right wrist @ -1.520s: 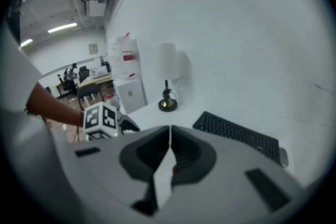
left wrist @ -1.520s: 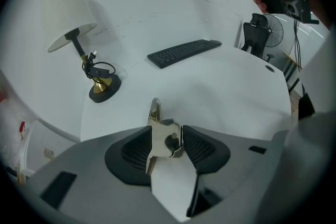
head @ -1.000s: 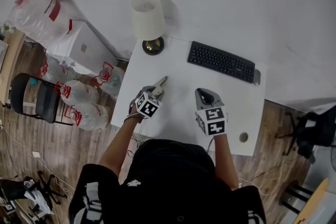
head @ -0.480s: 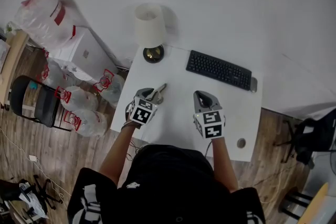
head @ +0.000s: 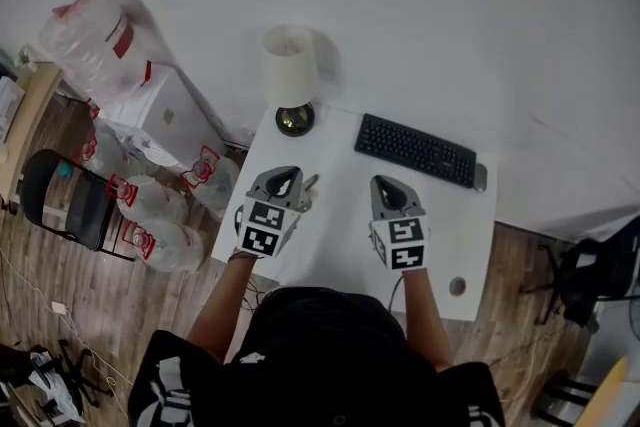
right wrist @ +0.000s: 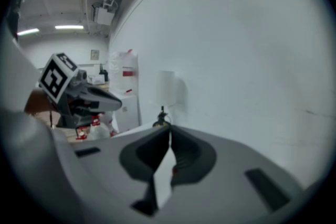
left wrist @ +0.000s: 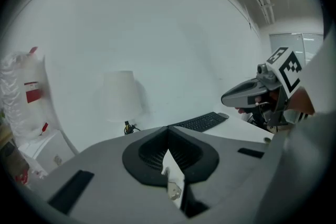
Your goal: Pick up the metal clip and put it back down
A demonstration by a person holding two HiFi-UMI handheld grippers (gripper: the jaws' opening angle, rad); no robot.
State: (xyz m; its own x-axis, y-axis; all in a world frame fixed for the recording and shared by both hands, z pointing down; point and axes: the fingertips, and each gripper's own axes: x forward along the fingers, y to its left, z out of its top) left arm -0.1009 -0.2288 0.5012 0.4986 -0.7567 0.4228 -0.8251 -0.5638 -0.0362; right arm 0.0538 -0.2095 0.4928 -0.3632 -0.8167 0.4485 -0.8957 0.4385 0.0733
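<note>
On the left side of the white table [head: 340,225], near its edge, we hold the left gripper [left wrist: 168,131] with its jaws fully closed, tip against tip. Between them sits the metal clip [left wrist: 173,188]. In the left gripper view its silver plate shows in the narrow slit just behind the tips, and a thin part of it runs up toward the place where the pads meet. We judge that the pads press on this thin part, so the clip is pinched and not only lying beside the jaws. In the head view a small bright end sticks out just beside the gripper's nose, over the table top. Whether the clip hangs free of the table or touches it, we cannot tell from these views.

We think the grip is taken at the very tips because such a small, flat metal piece gives the pads little to press on. A pinch there also keeps the wide gripper body away from the table surface.

The right gripper [right wrist: 169,131] has its jaws closed too, with nothing between them; only the pale table shows through its slit. It hovers beside the left one, on the near side of the keyboard [head: 415,148]. We judge it is parked there to be out of the way, since one gripper is enough for this task. The lamp [head: 290,65] at the far corner and the keyboard are both well apart from the clip, so there is free room to put it down.
</note>
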